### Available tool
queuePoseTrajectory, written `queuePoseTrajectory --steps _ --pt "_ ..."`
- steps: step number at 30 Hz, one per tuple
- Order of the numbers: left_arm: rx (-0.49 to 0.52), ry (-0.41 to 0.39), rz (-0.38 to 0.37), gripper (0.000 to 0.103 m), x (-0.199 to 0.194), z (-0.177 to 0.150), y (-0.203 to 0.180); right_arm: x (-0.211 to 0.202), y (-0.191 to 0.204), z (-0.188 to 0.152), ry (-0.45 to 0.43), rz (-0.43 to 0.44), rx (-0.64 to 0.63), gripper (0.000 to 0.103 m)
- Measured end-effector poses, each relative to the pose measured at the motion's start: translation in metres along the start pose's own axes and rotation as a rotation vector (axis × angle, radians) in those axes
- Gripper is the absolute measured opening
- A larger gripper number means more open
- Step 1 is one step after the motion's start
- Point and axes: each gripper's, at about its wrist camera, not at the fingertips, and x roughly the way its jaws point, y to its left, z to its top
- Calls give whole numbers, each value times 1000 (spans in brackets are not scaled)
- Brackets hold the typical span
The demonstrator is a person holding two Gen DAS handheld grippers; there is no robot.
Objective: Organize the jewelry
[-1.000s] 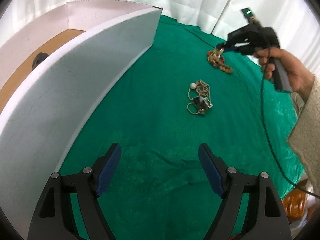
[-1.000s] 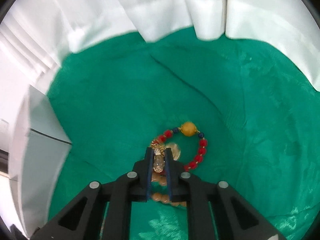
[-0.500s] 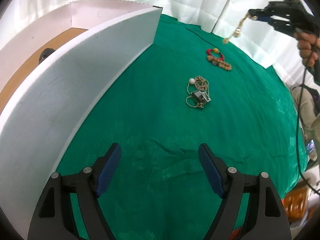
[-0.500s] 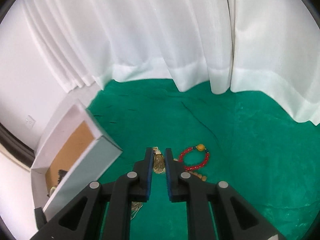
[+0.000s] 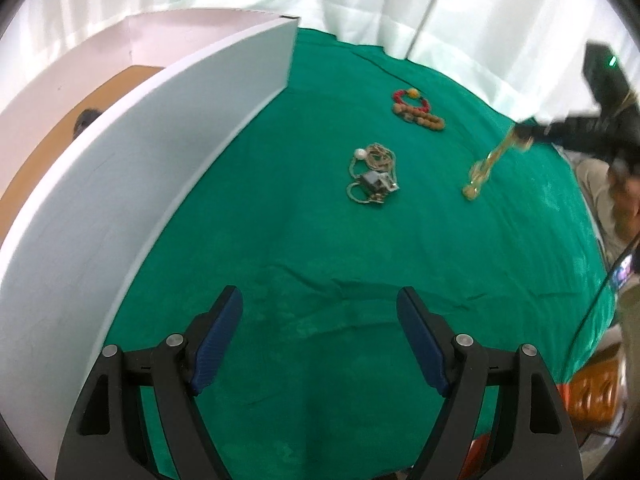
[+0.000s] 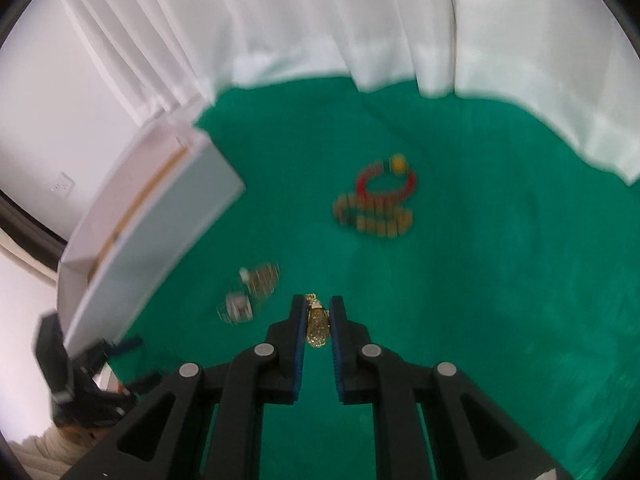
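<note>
- White curtains (image 6: 320, 20) hang behind a surface covered with a green cloth (image 5: 320, 260).
- At the cloth's left edge stands a white box (image 5: 120, 152) with tall walls and a brown floor; a small dark thing lies inside it, too unclear to name.
- Left gripper (image 5: 320, 336) hovers over bare cloth beside the box wall, its 2 blue-padded fingers (image 5: 218, 332) spread wide with nothing between them.
- Right gripper (image 6: 318, 320) has its fingers drawn narrow, pinching a gold pendant (image 6: 317, 323) at the tips.
- Seen from the left wrist, that piece shows as a gold chain (image 5: 486, 168) dangling from the right gripper (image 5: 524, 132), clear of the cloth, to the right of the other jewellery.
- Near the middle of the cloth lies a tangle of thin chains (image 5: 373, 178) with 1 white bead and a small square piece.
- Farther back, close to the curtain, a red bead bracelet (image 6: 386, 182) with 1 yellow bead lies touching a brown bead bracelet (image 6: 374, 216).
- Motion blur softens the right wrist view.
- A person's hand (image 5: 624, 200) is visible at the far right edge.
</note>
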Motion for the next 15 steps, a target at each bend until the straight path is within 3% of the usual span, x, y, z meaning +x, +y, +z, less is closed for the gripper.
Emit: queuePoseTrajectory --steps 5,7,8,9,15 --pt "84 17 13 81 6 7 -23 34 -32 -37 49 23 125 15" --pt "113 23 17 81 8 9 -30 37 -46 -46 41 41 190 26" --pt "128 27 21 81 9 11 -33 34 -51 -50 28 49 216 38" --pt "140 30 24 81 10 14 -35 32 -57 -53 14 54 238 41" --pt "174 51 7 84 18 31 -39 6 -73 -78 -48 -8 285 41"
